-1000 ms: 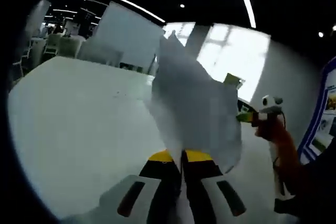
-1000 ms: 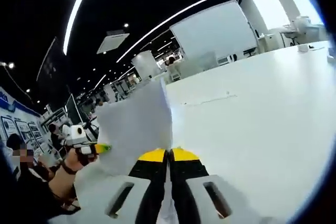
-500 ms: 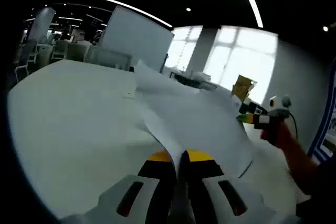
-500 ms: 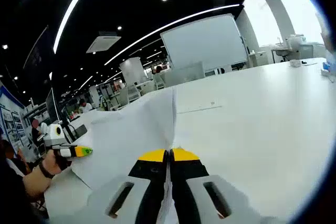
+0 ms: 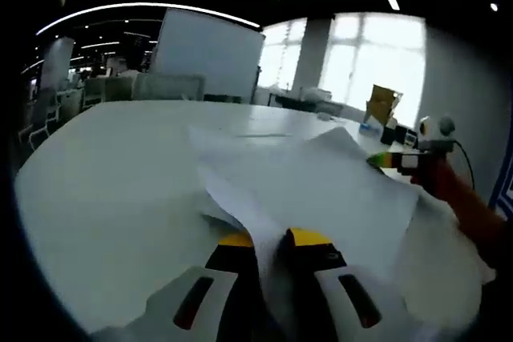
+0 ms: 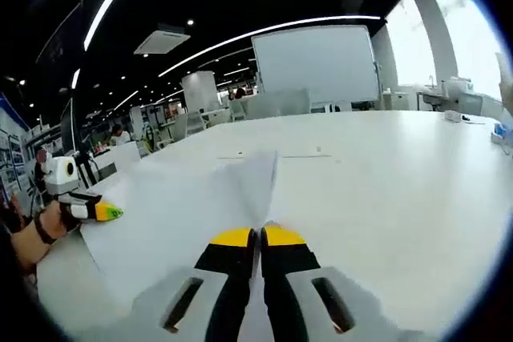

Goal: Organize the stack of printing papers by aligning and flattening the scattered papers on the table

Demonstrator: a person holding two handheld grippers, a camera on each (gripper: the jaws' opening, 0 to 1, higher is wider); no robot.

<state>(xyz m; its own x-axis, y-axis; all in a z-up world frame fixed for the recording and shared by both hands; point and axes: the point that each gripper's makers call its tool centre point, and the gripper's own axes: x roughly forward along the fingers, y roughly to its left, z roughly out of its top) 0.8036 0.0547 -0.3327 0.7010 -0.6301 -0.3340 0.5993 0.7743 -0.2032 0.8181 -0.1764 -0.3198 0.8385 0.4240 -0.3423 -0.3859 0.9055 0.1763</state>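
Left gripper view: left gripper (image 5: 268, 239), yellow-tipped black jaws nearly closed, pinching near edge of loose white printing sheets (image 5: 321, 186) fanned ahead over broad white table (image 5: 104, 190). Corners misaligned, one edge kinked just ahead of tips. Right gripper (image 5: 393, 160) beyond far right edge.

Right gripper view: right gripper (image 6: 258, 236) clamped tight on sheet edge; paper (image 6: 184, 210) spreads left toward left gripper (image 6: 96, 211).

Risks: uneven pull between tongs likely to crease or tear; early release likely to let the fan slide further apart.
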